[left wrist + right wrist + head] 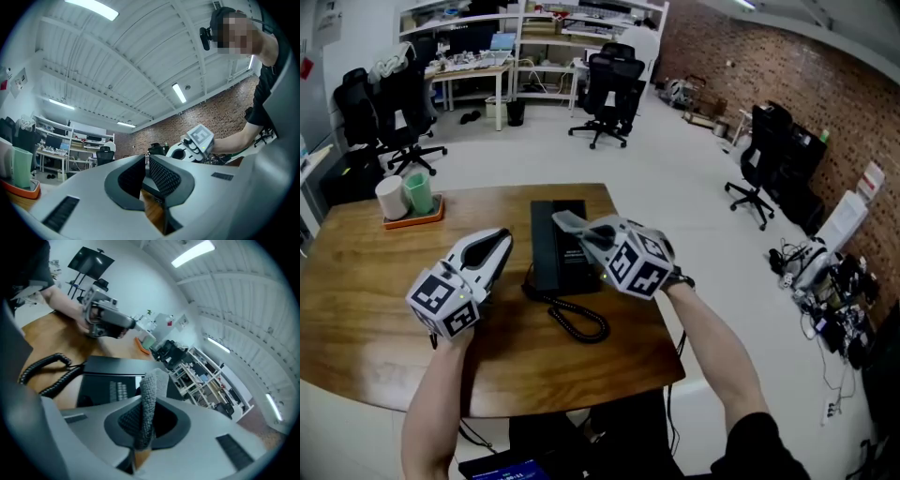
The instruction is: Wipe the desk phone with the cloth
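1. Two units are in use. The right hand-held gripper [145, 423] is clamping the grey cloth [151, 392] between its jaws, with a fold standing up past the tips.
2. The desk phone [112, 377] is lying just ahead of and below those jaws, keypad up. Whether the cloth is touching it cannot be confirmed.
3. Recommended technique: lower until the loose fold, not the jaw tips, is pressing on the phone. Then stroke along the body with light pressure so the phone is not sliding on the surface [356, 300].
4. The left hand-held gripper [146, 171] is hovering just beside the phone, its jaws drawn almost together with nothing between them. It appears well placed to steady the phone.
5. The coiled cord [578, 323] is lying below and behind the right hand-held gripper, and a backward stroke could snag it.
6. The tray [417, 217] with two cups is sitting well beyond the left hand-held gripper, out of the way.
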Demonstrator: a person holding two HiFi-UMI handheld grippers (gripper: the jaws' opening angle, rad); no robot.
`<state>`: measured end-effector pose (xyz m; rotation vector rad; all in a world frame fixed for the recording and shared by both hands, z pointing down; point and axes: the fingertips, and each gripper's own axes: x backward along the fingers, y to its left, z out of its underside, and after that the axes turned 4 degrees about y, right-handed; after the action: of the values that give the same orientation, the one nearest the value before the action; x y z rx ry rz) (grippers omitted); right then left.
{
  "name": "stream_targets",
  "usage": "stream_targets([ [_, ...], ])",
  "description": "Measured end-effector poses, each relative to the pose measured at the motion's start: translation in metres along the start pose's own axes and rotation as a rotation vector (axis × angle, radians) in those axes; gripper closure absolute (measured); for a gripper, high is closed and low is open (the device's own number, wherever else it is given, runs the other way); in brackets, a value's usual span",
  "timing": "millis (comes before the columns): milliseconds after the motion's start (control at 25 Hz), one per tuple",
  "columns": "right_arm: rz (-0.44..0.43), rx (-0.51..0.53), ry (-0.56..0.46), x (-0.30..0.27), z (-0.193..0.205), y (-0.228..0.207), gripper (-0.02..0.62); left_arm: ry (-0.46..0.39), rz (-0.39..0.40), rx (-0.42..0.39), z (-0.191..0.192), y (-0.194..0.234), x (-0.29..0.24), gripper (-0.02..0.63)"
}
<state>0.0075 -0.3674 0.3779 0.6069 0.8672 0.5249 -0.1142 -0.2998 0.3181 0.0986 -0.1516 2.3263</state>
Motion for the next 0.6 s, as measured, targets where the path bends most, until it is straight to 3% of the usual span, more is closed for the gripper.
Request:
stream_targets([
  [360,-0.207,0.133,-0.013,0.055,0.004,0.109,0.571,0.001,-0.009,0.015,0.003,0.004,0.004,0.591],
  [480,-0.181,0.114,-0.049,0.081,0.000,0.112,0.571,0.003,-0.010,0.024,0.006,0.006,0.004,0.591],
  [600,-0.067,0.042,-0.134,0.119,-0.012,0.099,0.570,0.027,0.003,0.004,0.008,0.002,0.007,0.591],
])
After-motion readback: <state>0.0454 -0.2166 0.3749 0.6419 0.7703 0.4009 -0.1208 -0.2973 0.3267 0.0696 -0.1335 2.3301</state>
